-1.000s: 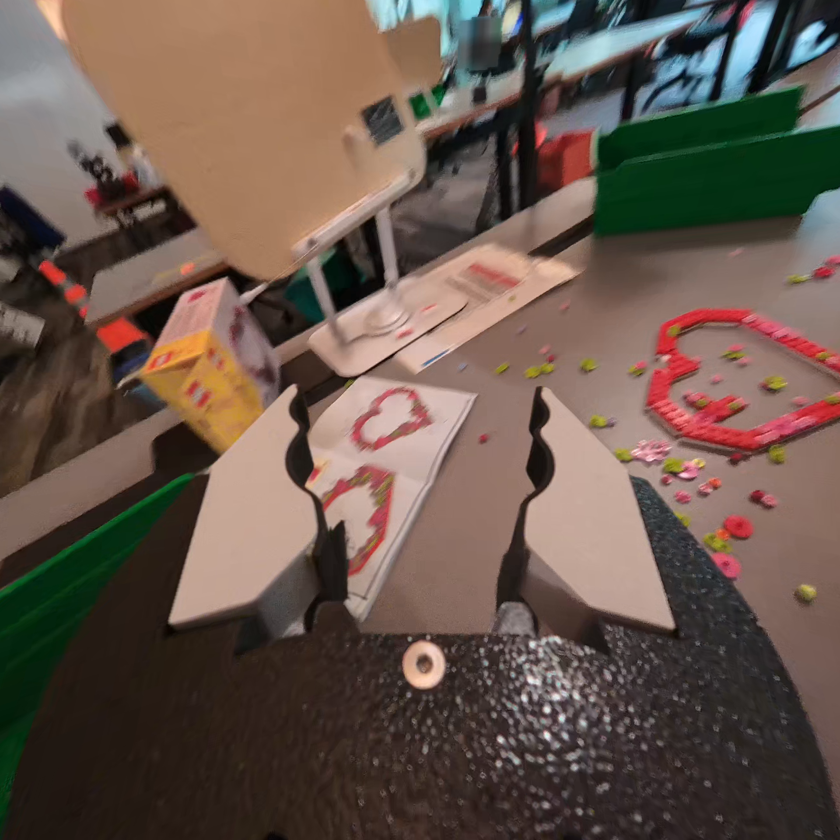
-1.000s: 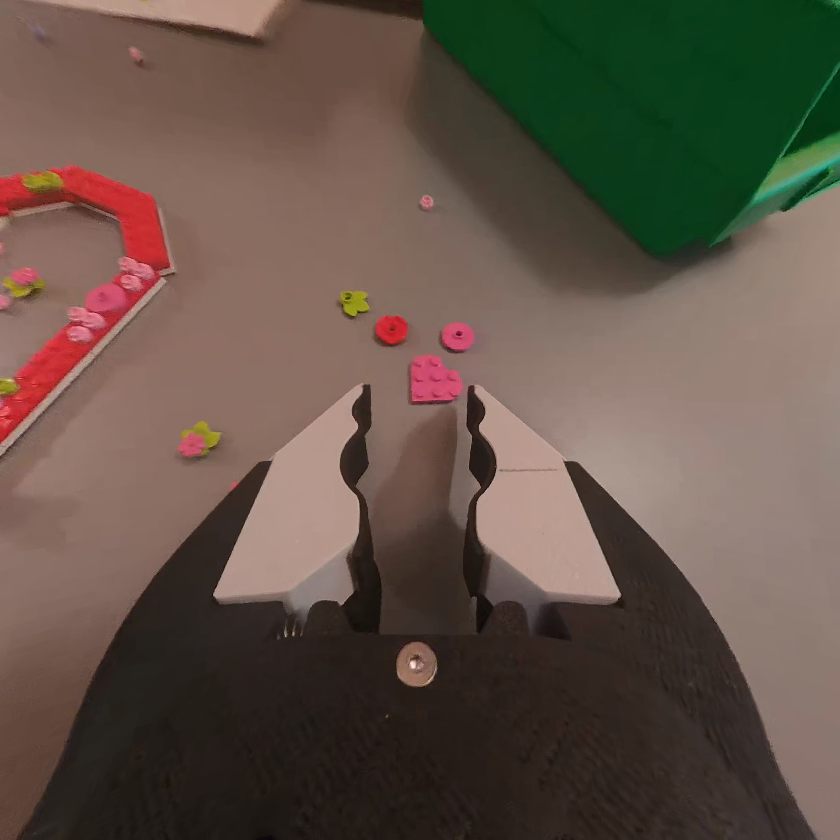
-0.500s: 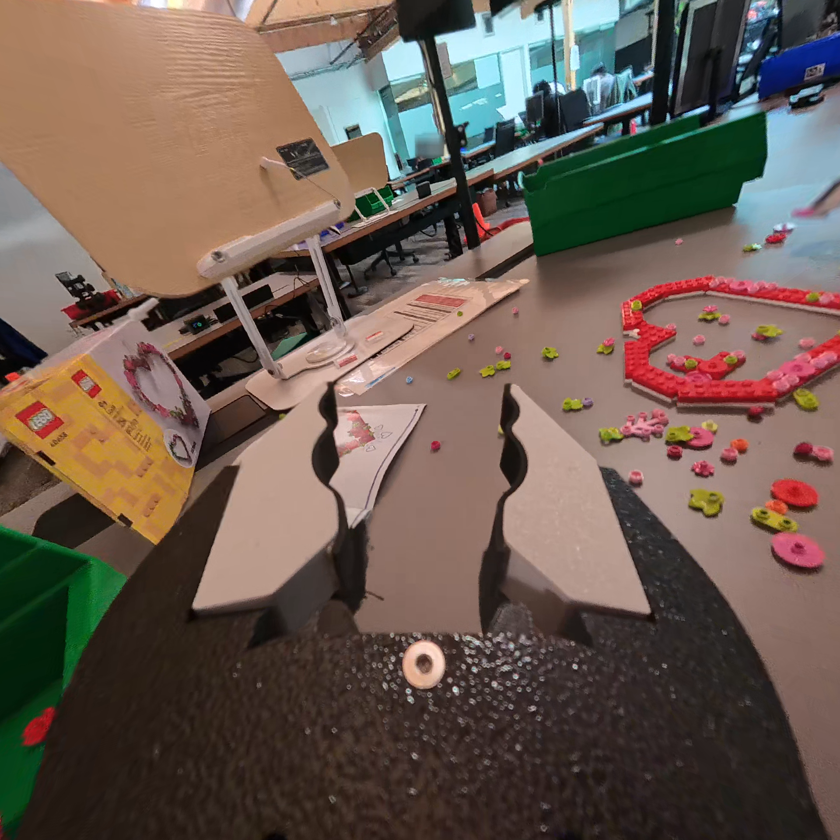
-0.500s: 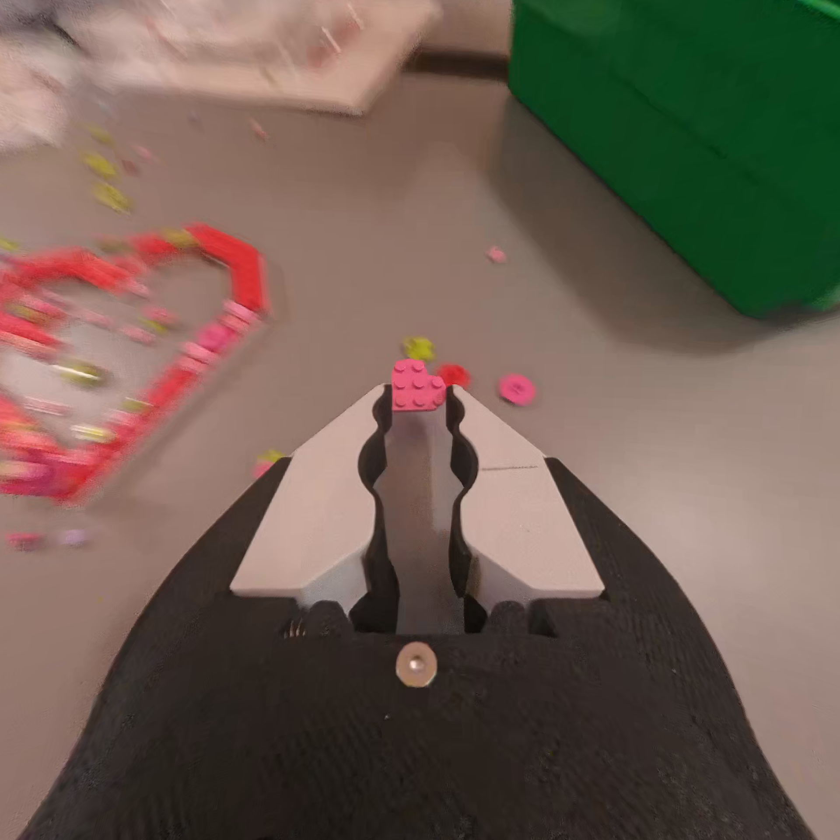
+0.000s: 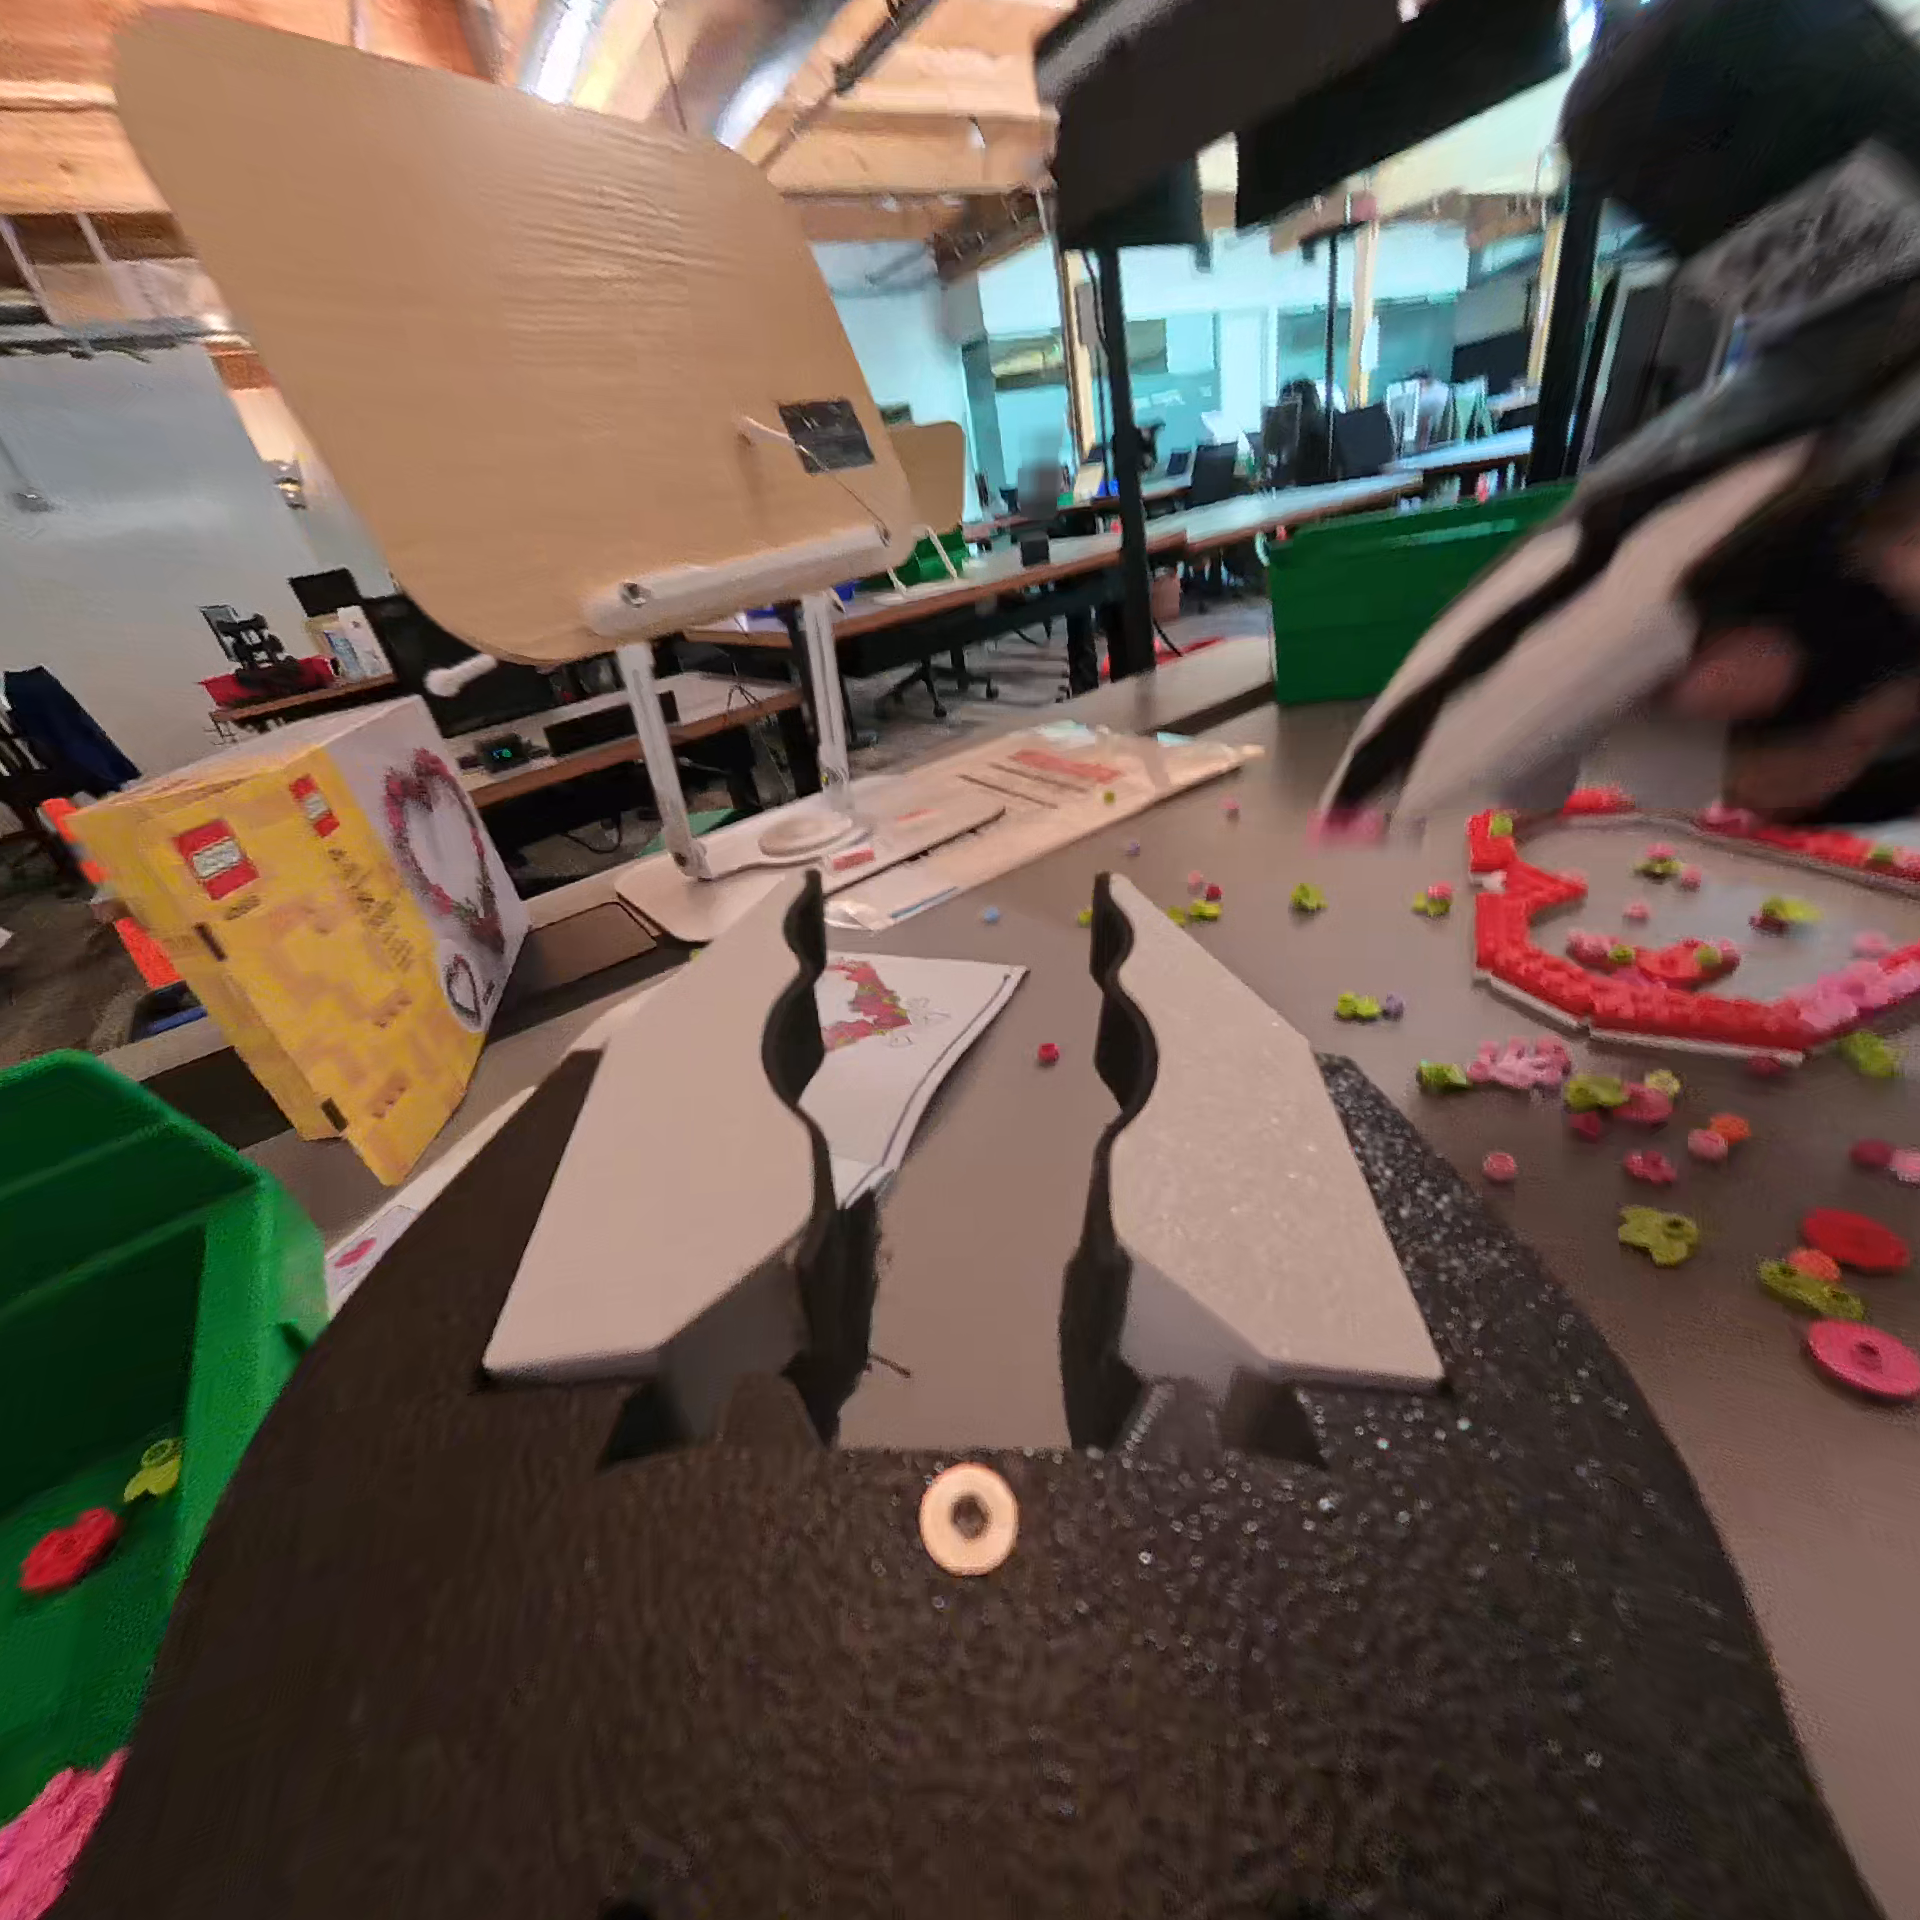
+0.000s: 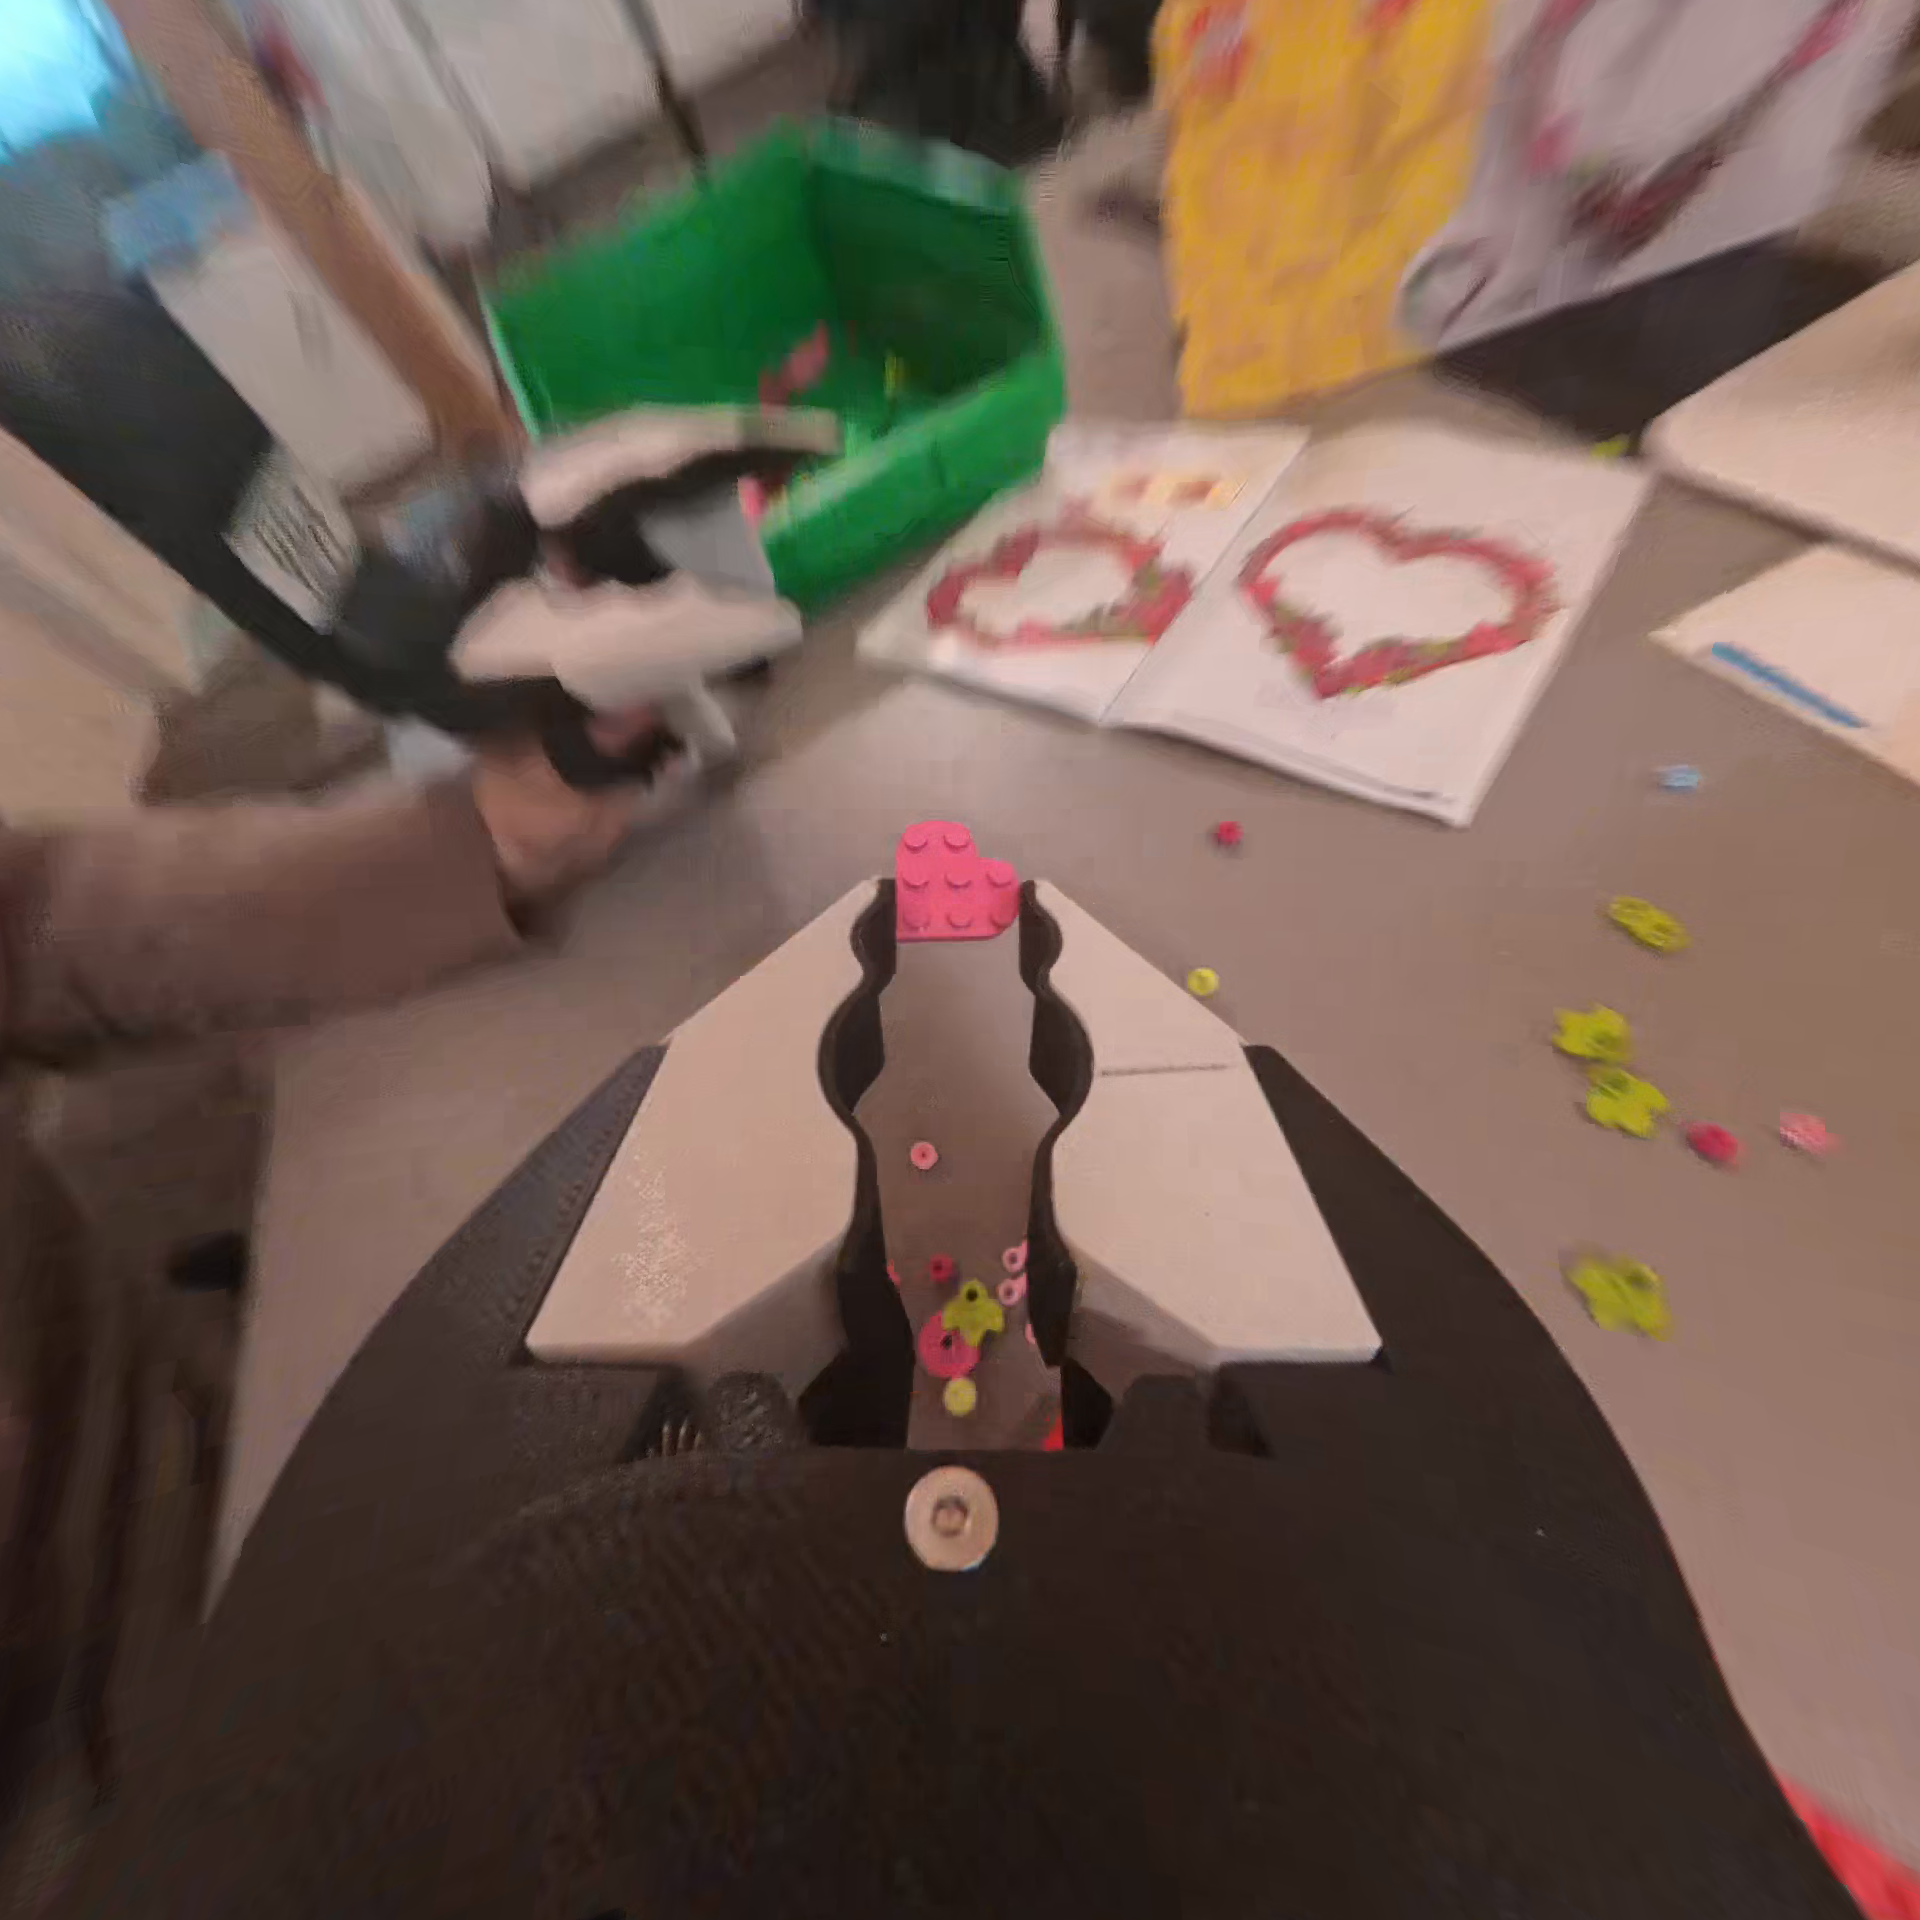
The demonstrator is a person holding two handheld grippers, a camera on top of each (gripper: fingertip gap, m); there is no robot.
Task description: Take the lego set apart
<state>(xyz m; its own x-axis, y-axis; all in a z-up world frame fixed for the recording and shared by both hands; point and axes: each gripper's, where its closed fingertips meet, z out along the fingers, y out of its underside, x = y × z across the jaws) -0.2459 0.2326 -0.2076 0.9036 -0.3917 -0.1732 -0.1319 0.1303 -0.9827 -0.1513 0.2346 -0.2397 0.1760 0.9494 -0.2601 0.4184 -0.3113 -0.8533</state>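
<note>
My right gripper (image 6: pixel 956 899) is shut on a pink heart-shaped lego plate (image 6: pixel 954 883), held at the fingertips above the grey table. It also shows blurred in the left wrist view (image 5: pixel 1351 805), with the pink plate (image 5: pixel 1345 826) at its tip. My left gripper (image 5: pixel 951 914) is open and empty, low over the table beside a green bin (image 5: pixel 125 1247). The red heart-shaped lego frame (image 5: pixel 1662 997) lies at the right, with several loose pink, red and lime pieces (image 5: pixel 1662 1226) around it. In the right wrist view the left gripper (image 6: pixel 769 540) is blurred near the green bin (image 6: pixel 790 343).
An open instruction booklet (image 6: pixel 1299 613) lies on the table. A yellow lego box (image 5: pixel 301 935) stands at the left edge. A cardboard panel on a white stand (image 5: pixel 540 416) is behind. A second green bin (image 5: pixel 1392 603) stands at the back right. A person's sleeve (image 6: pixel 239 914) is at the left.
My right gripper closed on the pink heart plate, lifted it and swung left toward the green bin and booklet. My left gripper tilted up, narrowed, then opened a little.
</note>
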